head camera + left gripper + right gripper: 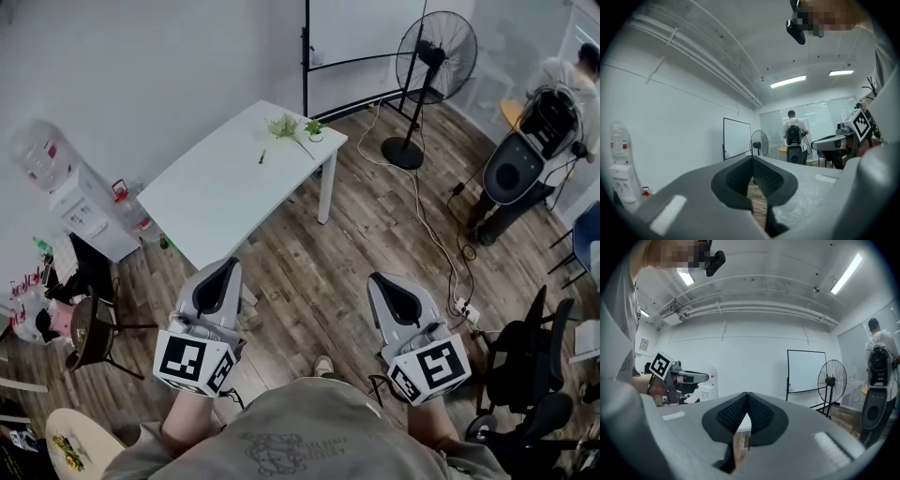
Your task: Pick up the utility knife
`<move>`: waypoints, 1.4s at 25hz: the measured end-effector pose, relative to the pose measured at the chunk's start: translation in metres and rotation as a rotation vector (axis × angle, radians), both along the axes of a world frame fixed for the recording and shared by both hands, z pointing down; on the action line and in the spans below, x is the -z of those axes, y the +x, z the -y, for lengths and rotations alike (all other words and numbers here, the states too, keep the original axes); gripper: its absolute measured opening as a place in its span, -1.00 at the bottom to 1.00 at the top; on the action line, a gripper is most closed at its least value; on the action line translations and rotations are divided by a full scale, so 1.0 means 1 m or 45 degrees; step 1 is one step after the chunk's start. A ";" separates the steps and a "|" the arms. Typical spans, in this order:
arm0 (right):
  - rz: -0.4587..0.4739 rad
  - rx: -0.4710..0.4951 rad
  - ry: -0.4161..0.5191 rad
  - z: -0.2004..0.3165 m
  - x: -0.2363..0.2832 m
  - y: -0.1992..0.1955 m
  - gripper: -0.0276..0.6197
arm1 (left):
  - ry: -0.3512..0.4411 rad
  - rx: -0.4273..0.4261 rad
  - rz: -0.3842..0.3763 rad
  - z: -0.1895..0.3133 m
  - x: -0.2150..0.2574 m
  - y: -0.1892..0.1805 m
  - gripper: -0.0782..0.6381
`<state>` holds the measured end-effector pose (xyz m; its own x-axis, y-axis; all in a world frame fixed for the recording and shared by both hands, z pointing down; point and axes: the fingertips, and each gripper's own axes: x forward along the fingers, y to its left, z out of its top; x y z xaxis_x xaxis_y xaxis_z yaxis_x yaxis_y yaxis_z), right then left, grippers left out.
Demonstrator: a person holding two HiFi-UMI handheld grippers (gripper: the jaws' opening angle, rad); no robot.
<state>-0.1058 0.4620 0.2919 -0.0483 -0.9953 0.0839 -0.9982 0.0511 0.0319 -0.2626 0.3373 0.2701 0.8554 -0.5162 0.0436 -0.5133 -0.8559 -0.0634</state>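
Observation:
A white table (220, 192) stands some way ahead on the wood floor. A small thin dark object (262, 157), too small to identify, lies on its far part next to green plant-like items (289, 127). My left gripper (228, 263) and right gripper (380, 278) are held close to the person's body, well short of the table. In the left gripper view the left gripper (752, 158) has its jaw tips touching, with nothing between them. The right gripper (747, 393) looks the same in its own view. The left gripper also shows in the right gripper view.
A standing fan (427, 66) and a whiteboard (361, 42) are beyond the table. A water dispenser (70, 192) and a stool (92, 333) are at the left. A person by a dark machine (516, 169), floor cables (441, 244) and an office chair (525, 366) are at the right.

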 end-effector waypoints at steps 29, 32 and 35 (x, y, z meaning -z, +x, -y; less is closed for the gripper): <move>0.024 0.103 -0.087 0.165 -0.027 0.134 -0.83 | -0.028 0.180 0.023 0.164 -0.030 0.119 -0.02; 0.024 0.105 -0.080 0.203 -0.021 0.141 -0.83 | -0.045 0.170 0.020 0.200 -0.032 0.128 -0.03; 0.005 0.108 -0.092 0.240 -0.017 0.146 -0.83 | -0.065 0.161 0.007 0.235 -0.030 0.135 -0.03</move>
<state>0.0404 0.2221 0.3090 -0.1322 -0.9790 0.1549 -0.9903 0.1371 0.0209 -0.1276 0.1019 0.2999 0.7831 -0.6171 0.0771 -0.6173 -0.7864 -0.0244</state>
